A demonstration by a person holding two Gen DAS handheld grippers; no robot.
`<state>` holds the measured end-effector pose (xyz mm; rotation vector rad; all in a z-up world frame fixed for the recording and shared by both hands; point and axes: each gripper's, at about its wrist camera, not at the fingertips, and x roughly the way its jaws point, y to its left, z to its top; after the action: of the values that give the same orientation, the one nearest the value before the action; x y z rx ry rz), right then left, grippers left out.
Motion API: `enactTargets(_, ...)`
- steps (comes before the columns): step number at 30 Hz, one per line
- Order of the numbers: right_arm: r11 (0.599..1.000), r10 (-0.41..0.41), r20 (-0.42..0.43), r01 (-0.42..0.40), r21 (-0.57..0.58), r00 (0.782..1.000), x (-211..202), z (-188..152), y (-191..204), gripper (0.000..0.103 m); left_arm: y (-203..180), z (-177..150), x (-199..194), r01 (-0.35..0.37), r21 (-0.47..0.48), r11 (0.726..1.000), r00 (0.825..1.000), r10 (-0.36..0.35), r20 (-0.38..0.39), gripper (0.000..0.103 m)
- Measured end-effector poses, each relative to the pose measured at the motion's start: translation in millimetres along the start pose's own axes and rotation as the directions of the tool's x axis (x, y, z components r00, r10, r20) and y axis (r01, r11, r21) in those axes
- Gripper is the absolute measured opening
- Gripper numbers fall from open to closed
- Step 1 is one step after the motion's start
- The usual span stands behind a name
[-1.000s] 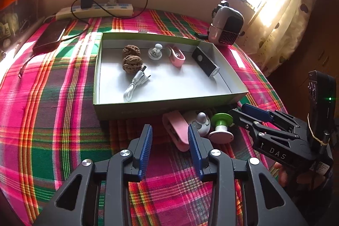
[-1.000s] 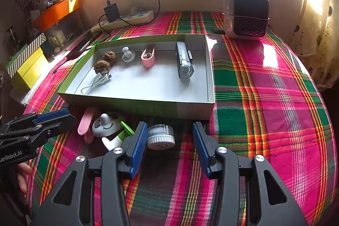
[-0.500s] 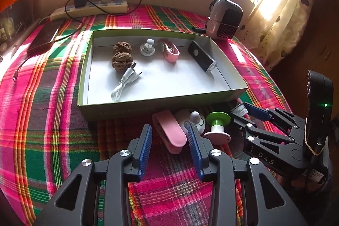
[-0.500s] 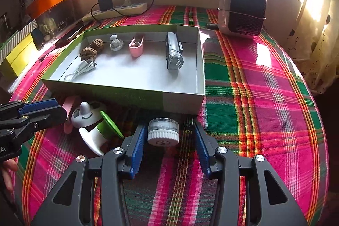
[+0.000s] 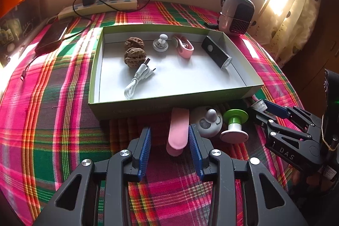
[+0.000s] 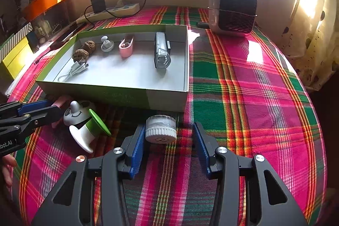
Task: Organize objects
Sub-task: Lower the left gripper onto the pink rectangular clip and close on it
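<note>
A green box (image 5: pixel 169 105) (image 6: pixel 118 92) holds two walnuts (image 5: pixel 135 55), a white cable (image 5: pixel 137 79), a white knob, a pink clip and a black device (image 5: pixel 216 54). In front of it lie a pink case (image 5: pixel 178 132), a round grey toy (image 5: pixel 206 121), a green-and-white spool (image 5: pixel 234 126) (image 6: pixel 89 128) and a small white-lidded jar (image 6: pixel 161 129). My left gripper (image 5: pixel 169 141) is open with the pink case between its pads. My right gripper (image 6: pixel 167 141) is open around the jar, its left pad touching the jar.
A small heater (image 6: pixel 232 10) stands at the back right on the plaid cloth. A power strip with a black charger (image 5: pixel 99 3) lies along the far wall. A dark phone (image 5: pixel 53 35) lies at the left. An orange tray and yellow boxes (image 6: pixel 14 56) stand beyond the left edge.
My left gripper has shifted right and forward so the pink case now lies between its pads. My right gripper has closed in on the jar.
</note>
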<state>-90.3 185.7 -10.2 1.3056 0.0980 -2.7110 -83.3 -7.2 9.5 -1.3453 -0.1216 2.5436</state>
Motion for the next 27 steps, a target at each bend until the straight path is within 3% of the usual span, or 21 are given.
enactTargets(21, 1.000, -0.003, 0.000, 0.003, 0.000, 1.000, -0.3, -0.3, 1.2, 0.046, -6.3, 7.0, 12.5, -0.037, 0.067, 0.997, 0.999, 0.037, 0.003, 0.034)
enactTargets(27, 1.000, -0.006, 0.000, 0.006, -0.002, 1.000, 0.3, -0.3, 0.9, 0.046, -3.3, 7.0, 12.8, -0.049, 0.050, 0.998, 0.999, 0.049, 0.010, 0.028)
